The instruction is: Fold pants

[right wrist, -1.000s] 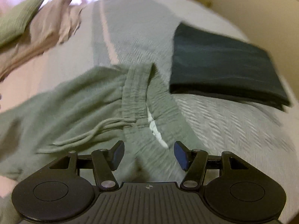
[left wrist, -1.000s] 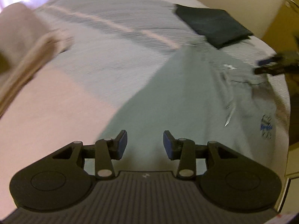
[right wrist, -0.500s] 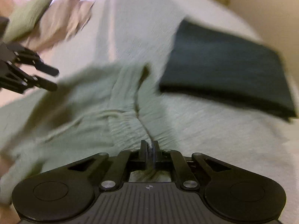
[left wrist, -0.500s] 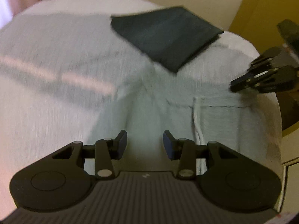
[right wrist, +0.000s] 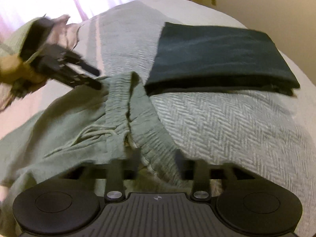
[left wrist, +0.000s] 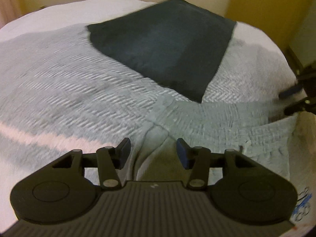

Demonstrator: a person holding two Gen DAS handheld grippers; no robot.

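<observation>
Clearly soft, limp green pants (right wrist: 65, 122); ribbed waistband (right wrist: 146, 118) gives firmest hold. Left gripper (left wrist: 153, 152) spread at corner; right gripper (right wrist: 158, 162) spread, blurred.

No legible text in either view. Blue printed mark (left wrist: 302, 203) on pale fabric at lower right edge of left wrist view, too blurred to read. Small emblem (right wrist: 157, 197) on right gripper body, a symbol, not lettering.

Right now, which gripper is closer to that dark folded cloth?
Left, probably. The left gripper is at the waistband end beside a corner of the dark folded cloth; the right gripper is at the waistband's other end, farther off.
</observation>
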